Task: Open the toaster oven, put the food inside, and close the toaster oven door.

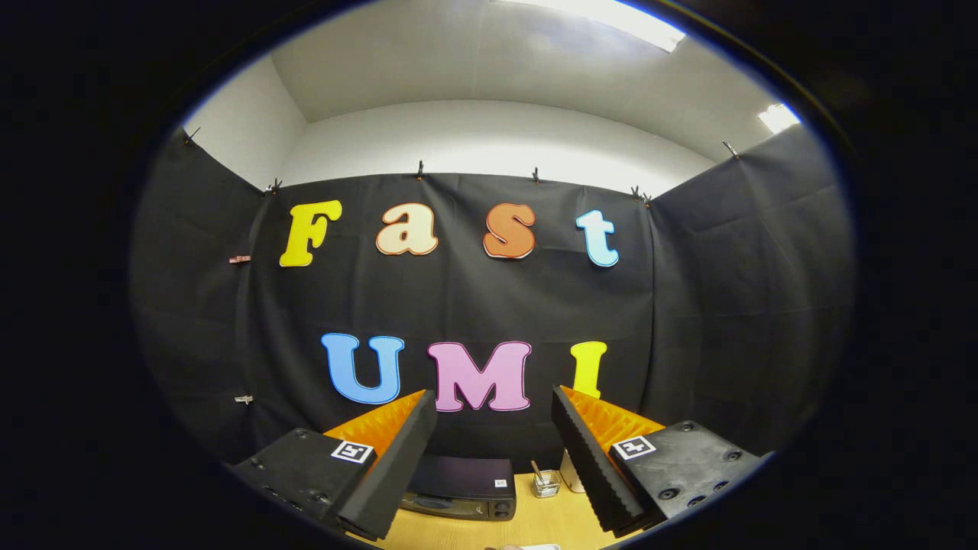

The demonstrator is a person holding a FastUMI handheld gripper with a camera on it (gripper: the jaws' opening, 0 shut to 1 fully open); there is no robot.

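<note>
Light wooden tabletop (pixel 527 523) carries a dark box-shaped toaster oven (pixel 461 489) at 12 o'clock beyond the wide-open, empty gripper (pixel 493 409); small glass jar (pixel 545 483) at 1 o'clock.

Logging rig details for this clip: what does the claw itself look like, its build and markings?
The claw has two wedge-shaped fingers with ribbed inner faces, standing apart with nothing between them. Each sits on a blocky housing with bolt holes, and each housing carries a small square black-and-white marker. No cables visible.

No readable text. Each finger of the gripper (pixel 493 405) carries a square black-and-white marker; the toaster oven (pixel 461 489) beyond them bears a tiny illegible sticker.
</note>
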